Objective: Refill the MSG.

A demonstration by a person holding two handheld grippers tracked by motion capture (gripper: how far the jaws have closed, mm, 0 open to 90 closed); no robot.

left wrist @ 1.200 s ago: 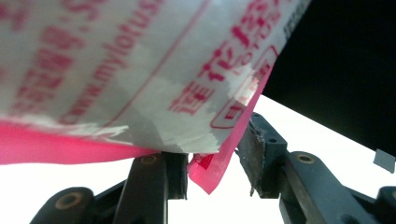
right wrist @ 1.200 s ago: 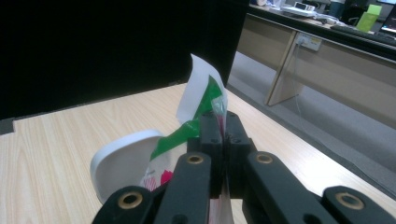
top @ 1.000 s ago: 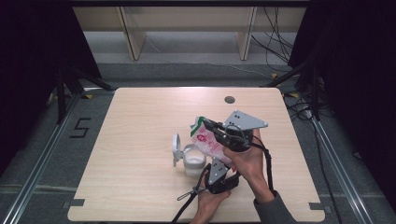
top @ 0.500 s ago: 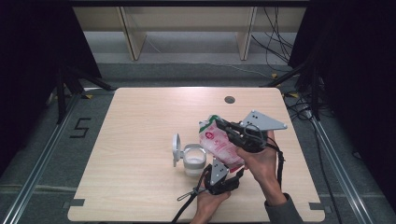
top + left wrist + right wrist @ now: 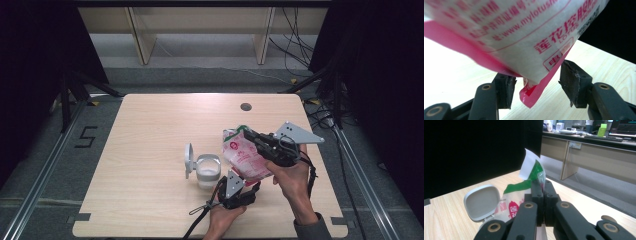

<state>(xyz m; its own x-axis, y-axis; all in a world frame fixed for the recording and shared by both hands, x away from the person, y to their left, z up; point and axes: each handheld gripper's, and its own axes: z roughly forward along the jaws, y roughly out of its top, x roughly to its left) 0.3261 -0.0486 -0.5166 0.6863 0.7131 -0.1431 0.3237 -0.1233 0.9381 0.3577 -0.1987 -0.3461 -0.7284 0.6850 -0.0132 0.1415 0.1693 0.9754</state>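
A white and pink plastic bag (image 5: 245,156) with red print and a green top hangs tilted above the table. My right gripper (image 5: 249,134) is shut on the bag's green top (image 5: 530,178), its jaws pressed together (image 5: 543,187). My left gripper (image 5: 251,185) sits low at the bag's bottom. Its jaws have just been opening, and the pink bottom corner (image 5: 534,93) hangs loose between them, clear of both pads (image 5: 570,83). A white tub (image 5: 207,170) with its hinged lid (image 5: 188,160) flipped up stands left of the bag.
The light wooden table (image 5: 150,130) has a round cable hole (image 5: 245,106) near its far edge. A black cable (image 5: 200,212) trails from the left gripper to the table's front edge. Shelf legs and cables lie on the floor beyond.
The right hand has carried the bag to the right, away from the tub. The left hand has stayed near the table's front edge.
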